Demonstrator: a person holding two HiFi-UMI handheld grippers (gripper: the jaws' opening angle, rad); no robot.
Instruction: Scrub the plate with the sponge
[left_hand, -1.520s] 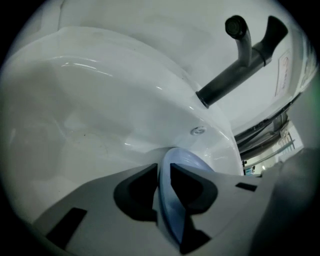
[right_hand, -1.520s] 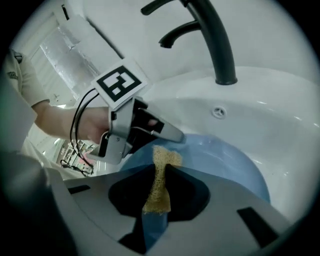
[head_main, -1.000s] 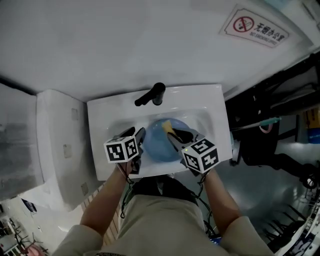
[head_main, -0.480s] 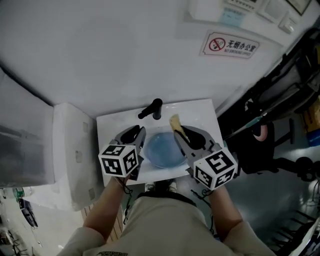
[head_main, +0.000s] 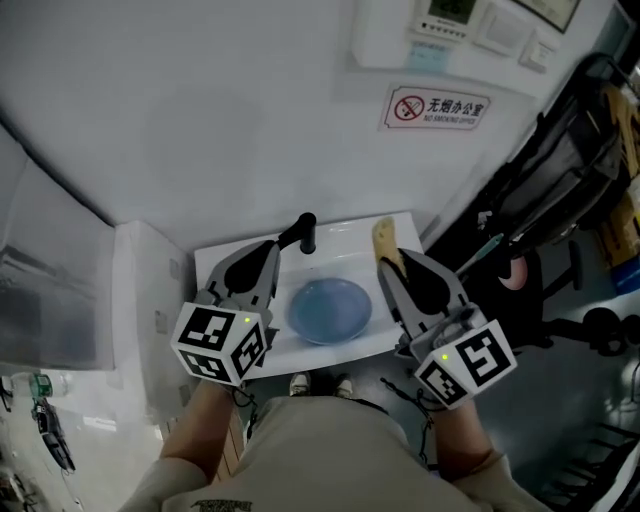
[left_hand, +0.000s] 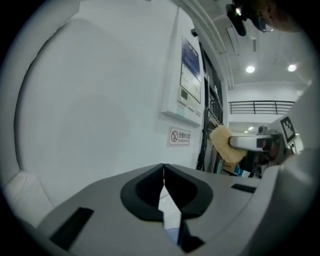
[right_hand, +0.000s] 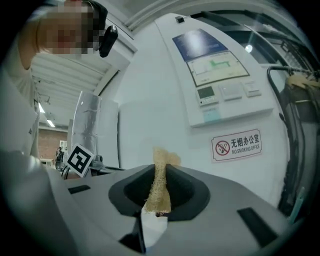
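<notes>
A round blue plate lies flat in the white sink, below the black tap. My left gripper is raised over the sink's left side, off the plate. Its jaws are shut together with nothing between them. My right gripper is raised at the sink's right side, shut on a thin yellow sponge. The sponge sticks up between the right gripper's jaws. From the left gripper view the sponge hangs in the air against the wall.
A white wall rises behind the sink, bearing a no-smoking sign and a control panel. Black frames and cables crowd the right side. A white cabinet stands left of the sink. The person's shoes show below the sink's front edge.
Both grippers have lifted up and away from the plate. The sponge has come off the plate's surface with the right gripper. The left gripper has left the plate's left rim.
</notes>
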